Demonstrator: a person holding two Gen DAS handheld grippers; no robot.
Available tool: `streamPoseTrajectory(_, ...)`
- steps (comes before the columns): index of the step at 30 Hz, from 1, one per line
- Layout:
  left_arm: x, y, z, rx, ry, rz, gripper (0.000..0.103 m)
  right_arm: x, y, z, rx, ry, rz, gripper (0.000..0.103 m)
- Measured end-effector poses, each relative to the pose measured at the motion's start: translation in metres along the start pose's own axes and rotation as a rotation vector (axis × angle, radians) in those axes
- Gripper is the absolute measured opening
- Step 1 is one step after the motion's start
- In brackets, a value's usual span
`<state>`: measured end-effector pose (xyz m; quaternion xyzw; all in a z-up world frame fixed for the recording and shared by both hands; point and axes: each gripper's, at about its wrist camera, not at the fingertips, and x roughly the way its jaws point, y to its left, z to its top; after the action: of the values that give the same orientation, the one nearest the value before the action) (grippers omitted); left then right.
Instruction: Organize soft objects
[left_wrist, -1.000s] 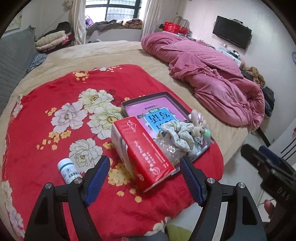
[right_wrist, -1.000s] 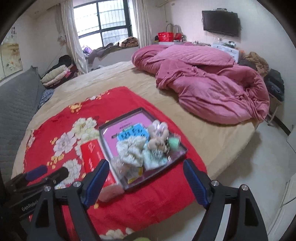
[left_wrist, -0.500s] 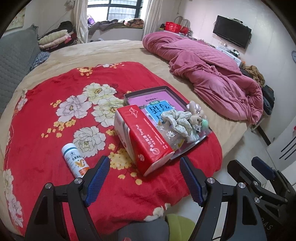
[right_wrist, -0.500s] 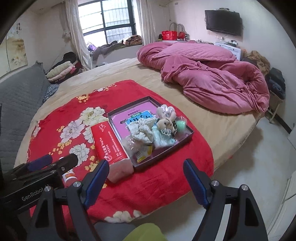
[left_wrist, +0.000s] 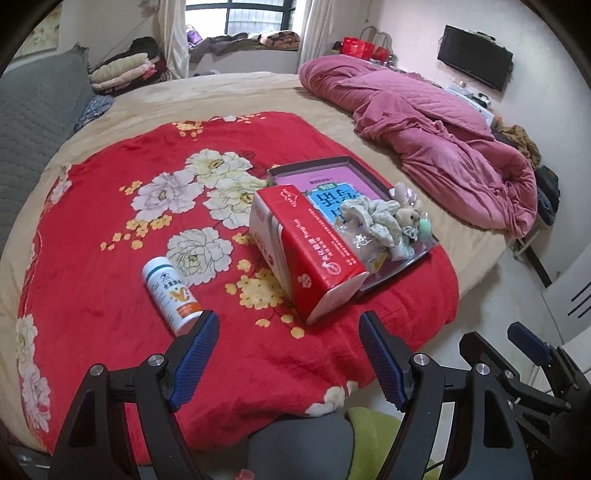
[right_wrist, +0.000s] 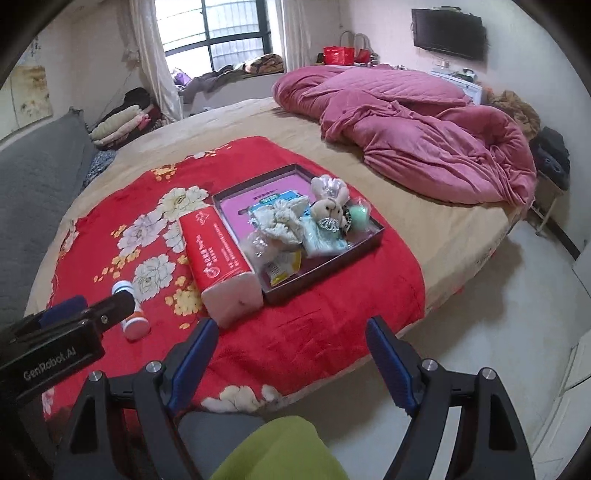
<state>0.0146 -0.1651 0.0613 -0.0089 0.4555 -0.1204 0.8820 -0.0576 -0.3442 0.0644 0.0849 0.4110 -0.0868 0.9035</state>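
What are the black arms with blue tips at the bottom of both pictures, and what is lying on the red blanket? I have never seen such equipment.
There is no robot here. A person holds a two-finger grasping tool in each hand, and each tool carries a wide-angle camera looking forward along its fingers. One picture comes from the left tool, the other from the right tool. The blue tips are the finger pads.

Both tools are open and hold nothing; they hover above the near edge of the bed.

On the red floral blanket lie a white bottle on its side, a red tissue pack, and a dark tray. The tray holds a pink book, a pale scrunchie, a small plush bear and some small packets. A pink quilt is bunched up farther back.
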Motion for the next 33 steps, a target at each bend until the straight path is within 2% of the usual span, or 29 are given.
streamPoseTrajectory(10,-0.002,-0.006,-0.011,0.023,0.004,0.015,0.079,0.001,-0.009,-0.005,0.037,-0.019,-0.008,0.081)
streamPoseTrajectory(21,0.003,-0.003,-0.023,0.028,0.021,0.046,0.079,0.004,-0.005,-0.008,0.028,-0.009,-0.006,0.081)
streamPoseTrajectory(33,0.006,-0.004,-0.027,0.033,0.033,0.045,0.079,0.01,-0.002,-0.013,0.015,0.018,-0.016,0.081)
